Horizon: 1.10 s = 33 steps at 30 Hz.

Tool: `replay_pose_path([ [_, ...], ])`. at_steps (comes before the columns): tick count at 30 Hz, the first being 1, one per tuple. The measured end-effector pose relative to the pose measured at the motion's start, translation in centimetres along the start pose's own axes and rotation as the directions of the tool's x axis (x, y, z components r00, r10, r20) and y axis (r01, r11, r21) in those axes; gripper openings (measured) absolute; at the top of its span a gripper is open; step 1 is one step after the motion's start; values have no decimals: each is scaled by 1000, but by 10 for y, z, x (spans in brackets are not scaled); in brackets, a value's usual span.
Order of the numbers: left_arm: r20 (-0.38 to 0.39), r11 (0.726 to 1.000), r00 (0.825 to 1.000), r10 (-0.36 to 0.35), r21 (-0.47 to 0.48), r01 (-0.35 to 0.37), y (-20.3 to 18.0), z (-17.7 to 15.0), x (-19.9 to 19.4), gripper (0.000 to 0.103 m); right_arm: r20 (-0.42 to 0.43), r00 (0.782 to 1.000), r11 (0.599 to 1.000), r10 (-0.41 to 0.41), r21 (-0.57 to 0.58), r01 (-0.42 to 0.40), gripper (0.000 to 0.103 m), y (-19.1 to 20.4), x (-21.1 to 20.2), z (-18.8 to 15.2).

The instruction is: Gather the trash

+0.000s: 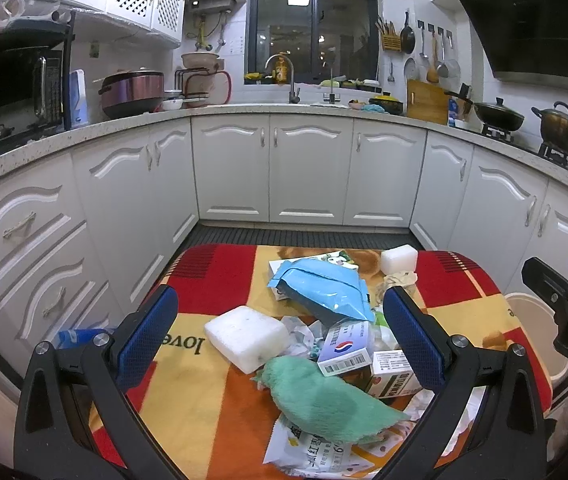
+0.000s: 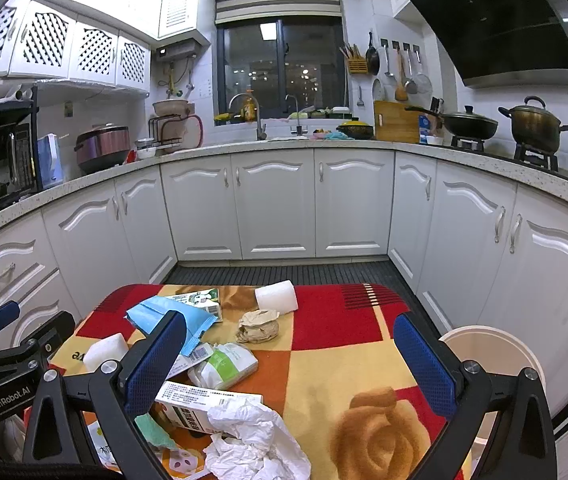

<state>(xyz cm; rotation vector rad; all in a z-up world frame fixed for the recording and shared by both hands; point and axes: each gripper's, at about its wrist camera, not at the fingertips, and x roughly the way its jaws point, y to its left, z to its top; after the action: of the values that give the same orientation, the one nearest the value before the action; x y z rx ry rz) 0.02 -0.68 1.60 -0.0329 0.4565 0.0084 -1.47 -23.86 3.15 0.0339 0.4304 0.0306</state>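
Hovering over the table, your left gripper is spread wide with nothing between its pads, the trash pile lying below: a white foam block, green cloth and blue pouch. Your right gripper gapes wide too, crumpled white paper near it, the pale bin off the table's right edge.

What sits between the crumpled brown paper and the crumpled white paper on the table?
In the right wrist view, a green-and-white packet lies between the crumpled brown paper and the crumpled white paper, with bare tablecloth beside it.
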Motion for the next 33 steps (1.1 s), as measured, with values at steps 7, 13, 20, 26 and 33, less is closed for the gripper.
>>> replay_pose_path([
  [7, -2, 1000, 1000, 3, -1, -3, 2, 0, 1, 102, -5, 1000, 1000, 2, -11, -3, 103, 3, 2, -1],
  [13, -7, 1000, 1000, 5, -3, -5, 5, -1, 5, 102, -8, 1000, 1000, 5, -10, -5, 103, 4, 4, 0],
  [20, -41, 1000, 999, -4, -5, 4, 16, -3, 8, 102, -29, 1000, 1000, 11, -15, -11, 103, 5, 10, -2],
  [26, -177, 997, 982, -72, -30, 67, 46, -12, 21, 102, -96, 995, 999, 40, -28, -43, 103, -4, 24, -7],
  [33, -272, 998, 960, -61, 13, 67, 65, -30, 35, 102, -196, 976, 991, 92, -73, -108, 98, -7, 40, -27],
])
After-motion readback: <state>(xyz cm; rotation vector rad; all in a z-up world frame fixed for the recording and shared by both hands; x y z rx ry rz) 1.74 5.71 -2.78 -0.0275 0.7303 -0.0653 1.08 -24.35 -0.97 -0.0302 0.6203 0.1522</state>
